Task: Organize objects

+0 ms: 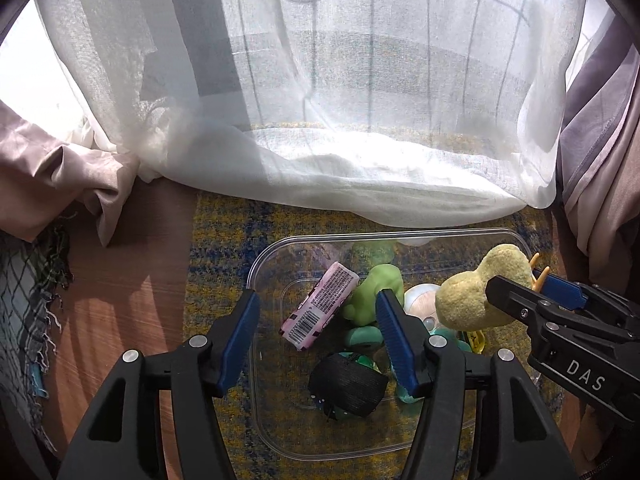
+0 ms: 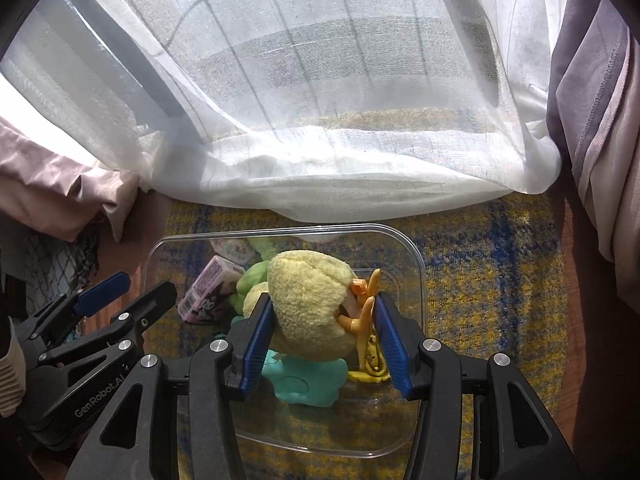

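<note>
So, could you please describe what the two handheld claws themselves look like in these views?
Both are alike: the left claw and right claw have glossy black plastic frames with triangular cut-outs, silver round pivot bolts, and ribbed blue pads lining the fingers. White lettering marks the bodies: "GenRobot.AI" on the left one, "DAS" on the right. A ribbed cream cuff shows at the left hand. No cables are visible.

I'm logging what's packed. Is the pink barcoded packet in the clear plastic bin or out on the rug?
In. The pink barcoded packet lies inside the clear plastic bin's walls, beside a green soft toy.
</note>
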The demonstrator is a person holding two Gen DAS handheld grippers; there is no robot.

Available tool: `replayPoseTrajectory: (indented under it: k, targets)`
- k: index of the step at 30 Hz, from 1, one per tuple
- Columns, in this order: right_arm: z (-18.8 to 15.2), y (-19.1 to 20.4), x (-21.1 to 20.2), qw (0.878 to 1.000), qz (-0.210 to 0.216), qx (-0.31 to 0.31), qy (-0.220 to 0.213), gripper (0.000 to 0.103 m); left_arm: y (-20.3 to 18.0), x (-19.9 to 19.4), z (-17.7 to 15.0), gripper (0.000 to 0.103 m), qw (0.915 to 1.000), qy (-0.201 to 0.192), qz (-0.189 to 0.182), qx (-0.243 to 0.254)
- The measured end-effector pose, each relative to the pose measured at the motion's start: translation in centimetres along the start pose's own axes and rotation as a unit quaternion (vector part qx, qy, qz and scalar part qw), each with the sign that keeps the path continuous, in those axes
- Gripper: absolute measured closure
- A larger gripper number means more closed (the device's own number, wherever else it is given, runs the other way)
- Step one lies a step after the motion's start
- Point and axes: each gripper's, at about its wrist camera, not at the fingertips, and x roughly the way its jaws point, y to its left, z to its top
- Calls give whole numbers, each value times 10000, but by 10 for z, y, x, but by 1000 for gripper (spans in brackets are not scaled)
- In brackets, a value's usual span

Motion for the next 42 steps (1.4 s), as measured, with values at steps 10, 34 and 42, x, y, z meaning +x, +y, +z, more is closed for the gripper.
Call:
replayPoseTrajectory:
  k: [10, 34, 42]
  targets:
    - [-3, -11, -9, 9994, -242, 230, 13, 44, 3, -11, -4, 36, 9999, -44, 36, -130]
    - [-84, 18, -104, 9930, -756, -138, -899, 29, 12, -101, -74, 14, 9979, -555, 139, -289]
    - [-123, 24, -126, 9923, -807, -207, -915, 29, 12, -122, -110, 12, 9980, -529, 169, -318]
